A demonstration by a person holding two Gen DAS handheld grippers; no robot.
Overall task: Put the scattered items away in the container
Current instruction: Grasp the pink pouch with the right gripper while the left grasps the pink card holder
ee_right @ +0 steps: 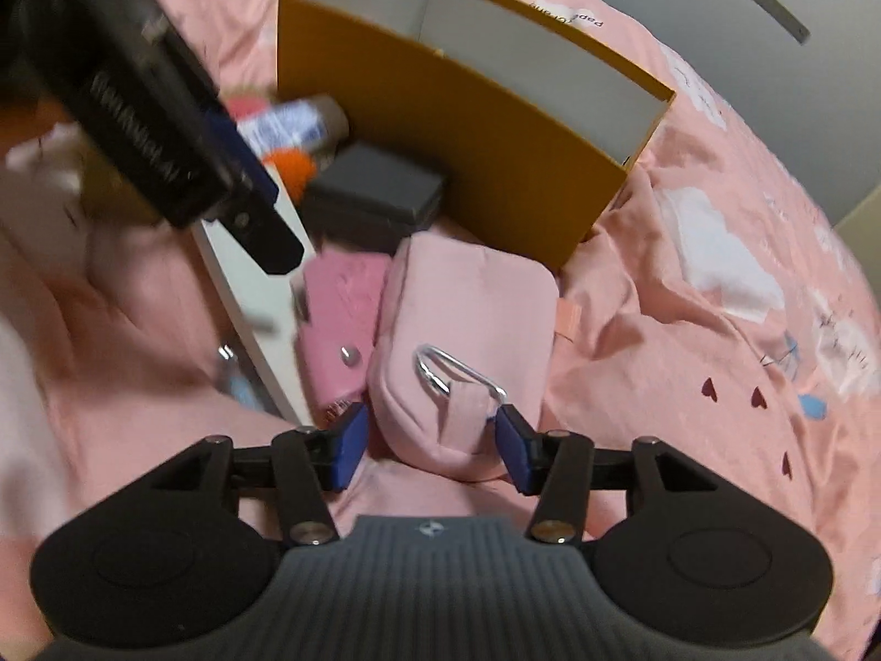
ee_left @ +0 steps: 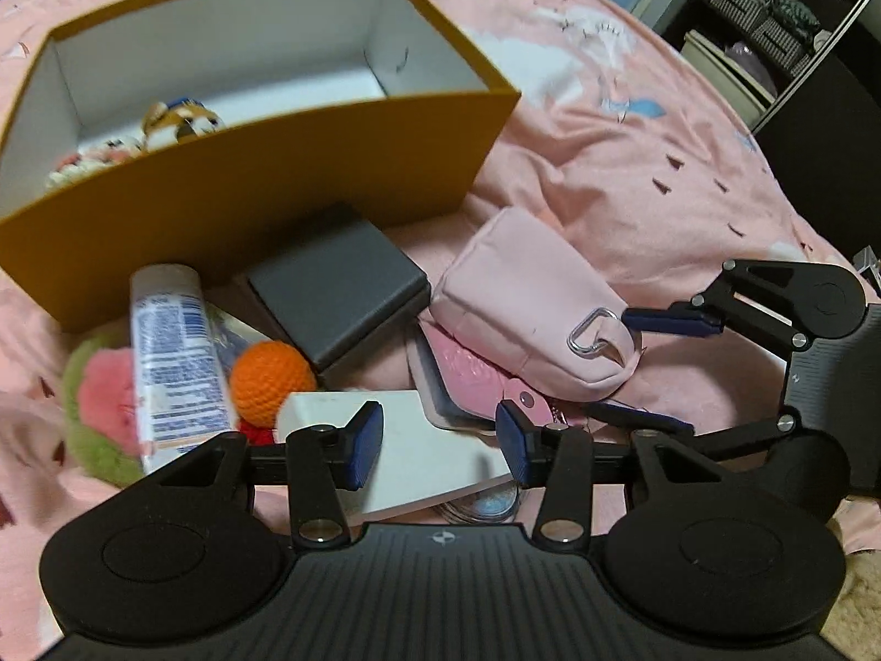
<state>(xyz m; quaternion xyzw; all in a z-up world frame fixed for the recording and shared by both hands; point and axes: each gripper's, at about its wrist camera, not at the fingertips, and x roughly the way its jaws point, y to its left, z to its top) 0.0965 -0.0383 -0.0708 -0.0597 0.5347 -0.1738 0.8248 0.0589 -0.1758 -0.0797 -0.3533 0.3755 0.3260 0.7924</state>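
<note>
An open mustard cardboard box (ee_left: pixel 264 165) with a white inside sits on the pink bedspread and holds small plush toys (ee_left: pixel 181 118). In front of it lie a pink pouch (ee_left: pixel 528 297) with a metal clip, a dark grey box (ee_left: pixel 336 286), an orange crochet ball (ee_left: pixel 270 374), a white tube (ee_left: pixel 170 352), a white card (ee_left: pixel 429 451) and a pink wallet (ee_left: pixel 473 374). My left gripper (ee_left: pixel 438 446) is open over the white card. My right gripper (ee_right: pixel 429 449) is open with its jaws around the near end of the pink pouch (ee_right: pixel 462 319); the box (ee_right: pixel 495 143) stands behind.
A green and pink plush (ee_left: pixel 99 402) lies at the left beside the tube. A round clear item (ee_left: pixel 484 507) lies under the card. Dark shelves with baskets (ee_left: pixel 771 33) stand beyond the bed. The pink bedspread (ee_right: pixel 716 330) stretches to the right of the pouch.
</note>
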